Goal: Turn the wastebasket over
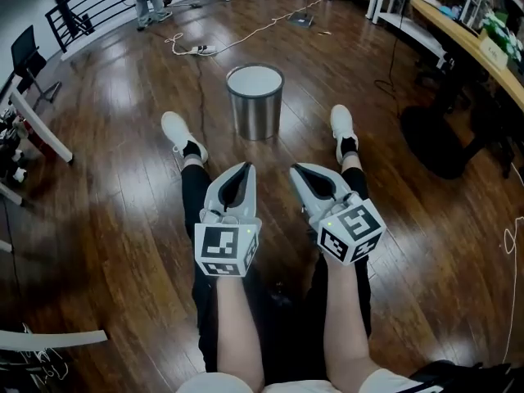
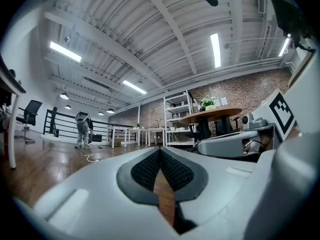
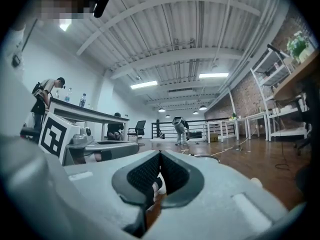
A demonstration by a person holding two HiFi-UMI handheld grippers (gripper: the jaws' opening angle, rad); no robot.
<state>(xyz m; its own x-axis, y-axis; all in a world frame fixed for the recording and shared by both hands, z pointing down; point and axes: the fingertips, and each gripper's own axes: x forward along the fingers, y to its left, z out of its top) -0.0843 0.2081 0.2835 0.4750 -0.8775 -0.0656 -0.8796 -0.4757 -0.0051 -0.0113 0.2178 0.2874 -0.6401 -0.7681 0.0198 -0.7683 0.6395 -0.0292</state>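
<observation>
Left claw (image 1: 245, 167), right claw (image 1: 296, 169), closed, pointing level

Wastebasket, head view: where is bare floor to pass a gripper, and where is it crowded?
Bare floor lies between the wastebasket and the left shoe, between it and the right shoe, and just in front of it. Crowded behind: the cable and power strip.
</observation>
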